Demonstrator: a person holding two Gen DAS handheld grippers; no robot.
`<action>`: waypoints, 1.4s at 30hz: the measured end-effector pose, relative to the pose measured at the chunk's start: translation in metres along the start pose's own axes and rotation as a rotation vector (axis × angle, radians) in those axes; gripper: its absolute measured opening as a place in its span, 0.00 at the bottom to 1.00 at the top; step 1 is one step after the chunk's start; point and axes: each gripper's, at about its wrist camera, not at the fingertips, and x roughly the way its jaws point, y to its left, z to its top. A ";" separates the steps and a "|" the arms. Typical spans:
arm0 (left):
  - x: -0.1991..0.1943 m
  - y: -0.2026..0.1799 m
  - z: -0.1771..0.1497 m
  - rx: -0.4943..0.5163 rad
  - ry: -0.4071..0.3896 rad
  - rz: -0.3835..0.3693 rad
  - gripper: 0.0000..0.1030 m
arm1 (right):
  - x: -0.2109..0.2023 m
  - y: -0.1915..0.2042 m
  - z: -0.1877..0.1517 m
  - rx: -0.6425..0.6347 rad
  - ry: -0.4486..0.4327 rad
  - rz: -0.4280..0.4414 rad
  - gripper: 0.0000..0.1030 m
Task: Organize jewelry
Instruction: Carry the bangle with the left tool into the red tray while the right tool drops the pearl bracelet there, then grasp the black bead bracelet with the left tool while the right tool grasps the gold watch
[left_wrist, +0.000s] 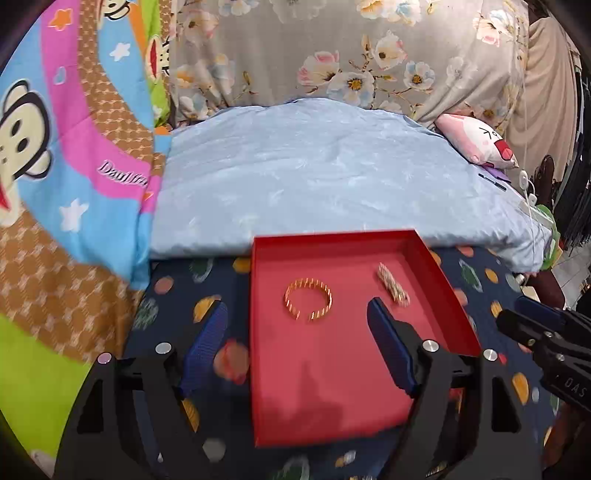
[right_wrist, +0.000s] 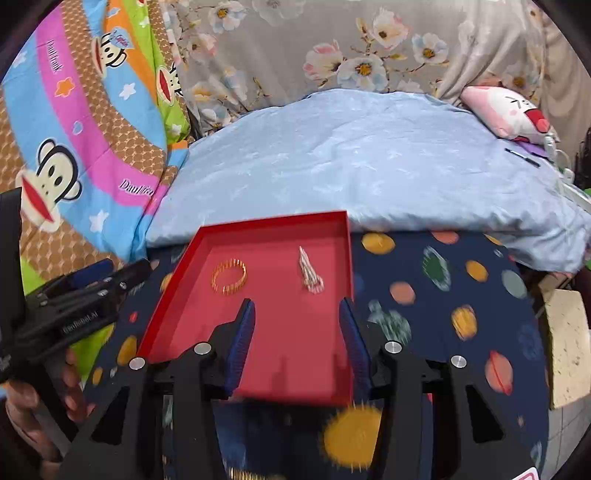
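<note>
A shallow red tray (left_wrist: 458, 295) (right_wrist: 349, 258) lies on a dark blue cloth with planet prints. Inside it rest a gold bangle (left_wrist: 308, 299) (right_wrist: 229, 277) and, to its right, a pale twisted chain bracelet (left_wrist: 393, 284) (right_wrist: 309, 273). My left gripper (left_wrist: 295, 306) is open wide, hovering over the tray's near left part with the bangle just beyond its tips and nothing between its pads. My right gripper (right_wrist: 296, 302) is open over the tray's near right part, short of the chain bracelet. Each gripper also shows at the edge of the other's view.
The planet-print cloth (right_wrist: 443, 295) covers the near surface. Behind the tray lies a light blue quilt (left_wrist: 314, 177), with a cartoon monkey blanket (left_wrist: 55, 166) at left and a pink plush pillow (left_wrist: 476, 142) at far right. A beige block (right_wrist: 565, 343) stands at the right edge.
</note>
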 end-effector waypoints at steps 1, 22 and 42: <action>-0.013 0.003 -0.013 -0.014 0.009 -0.005 0.73 | -0.011 0.001 -0.010 0.000 -0.001 -0.004 0.47; -0.083 -0.008 -0.198 -0.081 0.267 -0.006 0.73 | -0.088 0.022 -0.200 -0.003 0.200 0.010 0.47; -0.067 0.011 -0.186 -0.109 0.273 0.032 0.73 | 0.023 0.029 -0.127 -0.160 0.246 0.130 0.47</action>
